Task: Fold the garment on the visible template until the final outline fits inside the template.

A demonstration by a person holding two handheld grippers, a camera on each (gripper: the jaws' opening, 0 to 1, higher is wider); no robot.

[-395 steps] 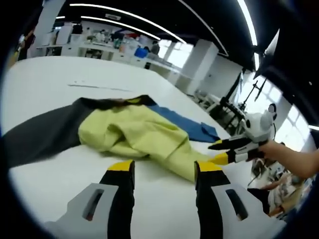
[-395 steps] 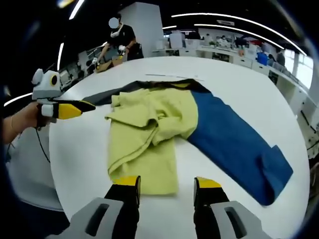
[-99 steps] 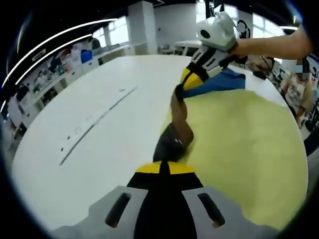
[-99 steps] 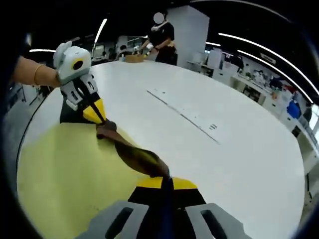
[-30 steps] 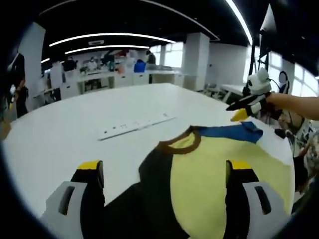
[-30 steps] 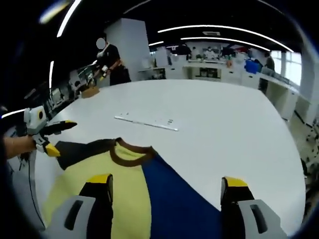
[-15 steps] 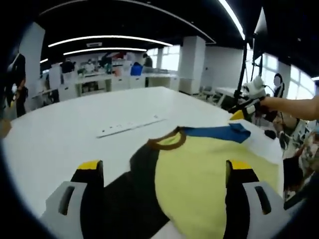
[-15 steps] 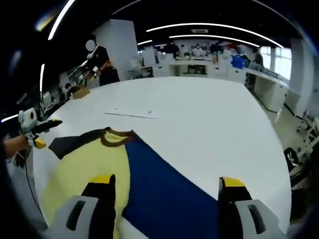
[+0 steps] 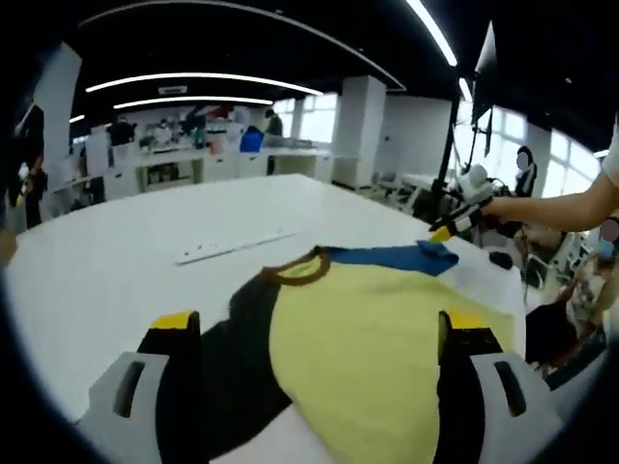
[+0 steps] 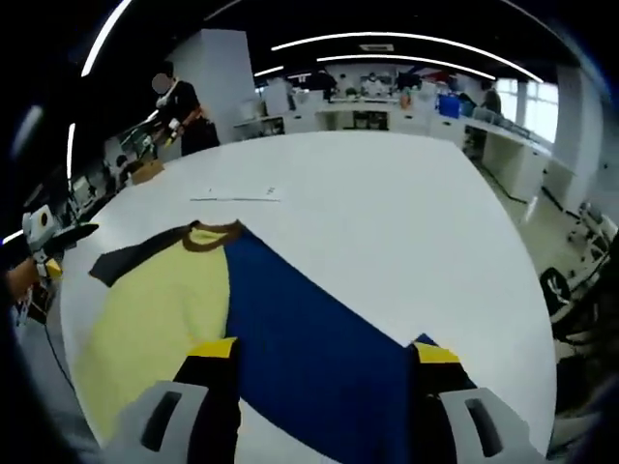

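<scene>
Both tools, left tool (image 9: 314,333) and right tool (image 10: 314,358), are now hanging wide open and empty, having released the collar, leaving the garment (image 9: 387,329) lying spread flat at lower centre on the desk (image 9: 116,251), so folding is next.

both views look low across the white table (image 9: 116,251) from opposite ends of its near edge, sharing the spread shirt (image 9: 377,329) and far benches.
</scene>
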